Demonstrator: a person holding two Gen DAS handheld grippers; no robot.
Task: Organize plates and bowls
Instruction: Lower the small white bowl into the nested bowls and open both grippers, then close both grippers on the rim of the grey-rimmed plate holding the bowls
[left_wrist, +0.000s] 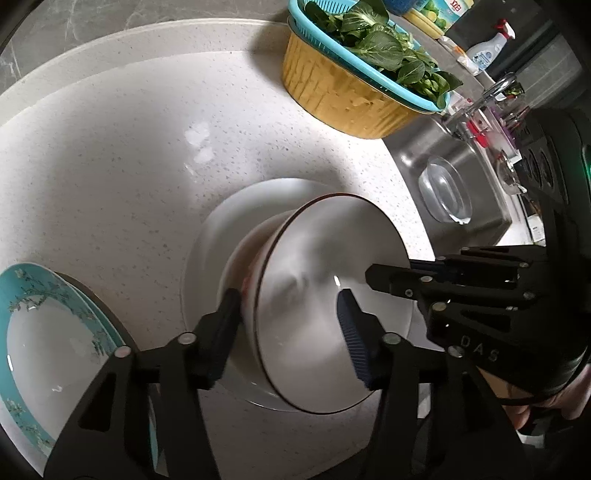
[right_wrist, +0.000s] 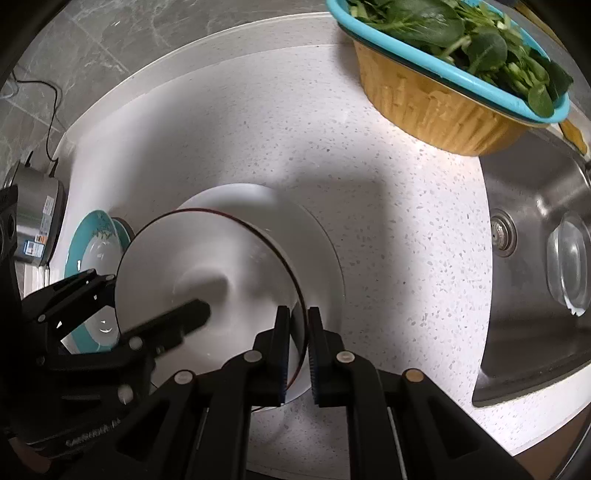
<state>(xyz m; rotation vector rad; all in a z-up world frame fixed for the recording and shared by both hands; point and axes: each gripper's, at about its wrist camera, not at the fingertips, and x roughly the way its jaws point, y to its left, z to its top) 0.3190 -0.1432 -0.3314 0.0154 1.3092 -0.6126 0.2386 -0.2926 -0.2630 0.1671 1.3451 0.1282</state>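
Observation:
A white bowl with a dark rim (left_wrist: 317, 280) (right_wrist: 192, 280) is over a white plate (left_wrist: 221, 229) (right_wrist: 317, 236) on the speckled counter; whether it touches the plate I cannot tell. My right gripper (right_wrist: 297, 332) is shut on the bowl's right rim. My left gripper (left_wrist: 291, 325) is open, one finger outside the bowl's left wall and one inside it. A teal floral plate (left_wrist: 40, 332) (right_wrist: 92, 243) lies to the left, on a second teal plate. The right gripper's fingers (left_wrist: 391, 277) show in the left wrist view.
A yellow basin with a teal colander of greens (left_wrist: 351, 85) (right_wrist: 454, 92) stands at the back right. A steel sink (right_wrist: 535, 236) with a glass lid (left_wrist: 447, 192) lies to the right. A steel appliance (right_wrist: 33, 218) stands far left. Bottles (left_wrist: 484, 51) stand behind the sink.

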